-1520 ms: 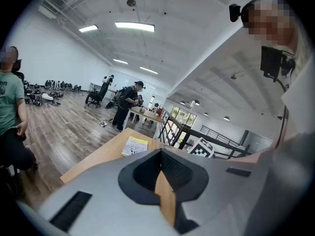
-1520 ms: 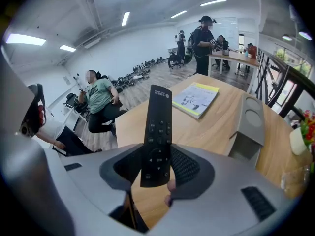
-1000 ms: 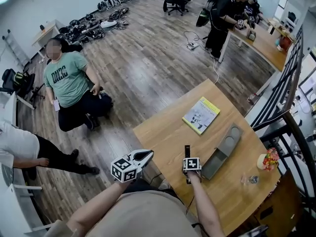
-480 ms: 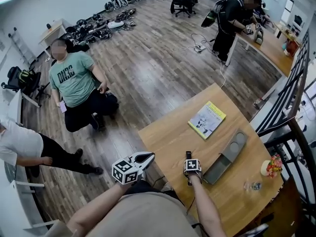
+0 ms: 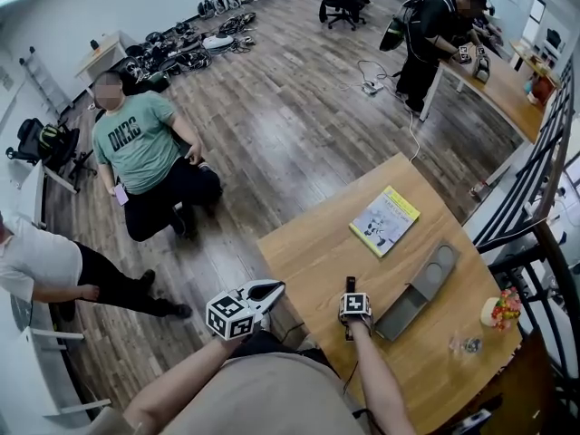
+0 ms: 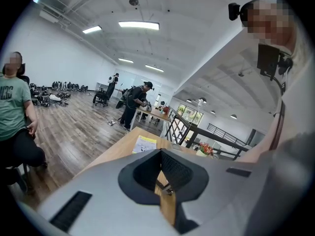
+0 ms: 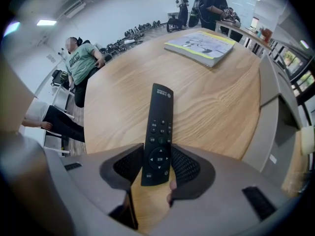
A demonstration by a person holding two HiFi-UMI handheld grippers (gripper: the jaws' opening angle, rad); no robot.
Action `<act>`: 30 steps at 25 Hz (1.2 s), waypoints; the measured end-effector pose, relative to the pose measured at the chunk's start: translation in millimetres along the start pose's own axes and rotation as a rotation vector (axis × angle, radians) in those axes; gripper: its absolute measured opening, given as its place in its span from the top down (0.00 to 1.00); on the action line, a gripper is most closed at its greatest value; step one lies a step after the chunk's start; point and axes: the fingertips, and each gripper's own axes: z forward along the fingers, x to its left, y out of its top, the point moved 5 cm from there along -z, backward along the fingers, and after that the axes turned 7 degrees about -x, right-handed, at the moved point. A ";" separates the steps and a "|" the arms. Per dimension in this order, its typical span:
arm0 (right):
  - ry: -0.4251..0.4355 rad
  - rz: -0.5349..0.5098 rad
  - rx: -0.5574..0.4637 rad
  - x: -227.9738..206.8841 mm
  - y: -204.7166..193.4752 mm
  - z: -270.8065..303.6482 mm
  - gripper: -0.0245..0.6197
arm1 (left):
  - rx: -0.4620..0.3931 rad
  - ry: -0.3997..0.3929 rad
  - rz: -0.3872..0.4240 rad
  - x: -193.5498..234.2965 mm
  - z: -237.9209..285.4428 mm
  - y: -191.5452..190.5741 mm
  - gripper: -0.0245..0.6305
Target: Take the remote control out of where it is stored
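Remote control (image 7: pixel 158 132): black, buttons facing up, clamped near its lower end between the 2 pads of the right gripper (image 7: pixel 157 162), with most of its length sticking out forward past the jaws. It sits over the near edge of the table (image 5: pixel 308 252); whether it touches the wood cannot be told. On the table just right of the remote lies a long gray tray (image 5: pixel 417 288), set at a slant. Farther in on the table lies a yellow book (image 5: pixel 385 220), flat. At the table's right edge stand a small pot of flowers (image 5: pixel 501 308) and a clear glass (image 5: pixel 464 343). The left gripper (image 5: pixel 261 290) hangs off the table's near left corner, over the floor, its jaws pressed together with nothing between them. Left of the table, 1 person in a green shirt (image 5: pixel 136 148) crouches on the floor.
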 end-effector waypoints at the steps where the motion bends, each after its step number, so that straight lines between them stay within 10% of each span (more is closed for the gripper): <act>1: 0.015 0.007 -0.029 1.1 2.2 -2.0 0.69 | -0.001 0.001 -0.001 0.1 0.0 0.0 0.96; 6: 0.045 0.087 -0.210 1.7 16.8 -28.8 0.49 | 0.003 -0.025 -0.008 -1.9 4.0 0.1 0.96; 16: 0.048 0.275 -0.530 12.6 25.2 -117.3 0.49 | -0.016 -0.156 -0.006 1.1 8.1 12.5 0.96; 30: -0.149 0.284 -0.998 115.6 71.1 -281.7 0.62 | -0.122 -0.289 -0.042 80.0 -77.4 64.2 0.96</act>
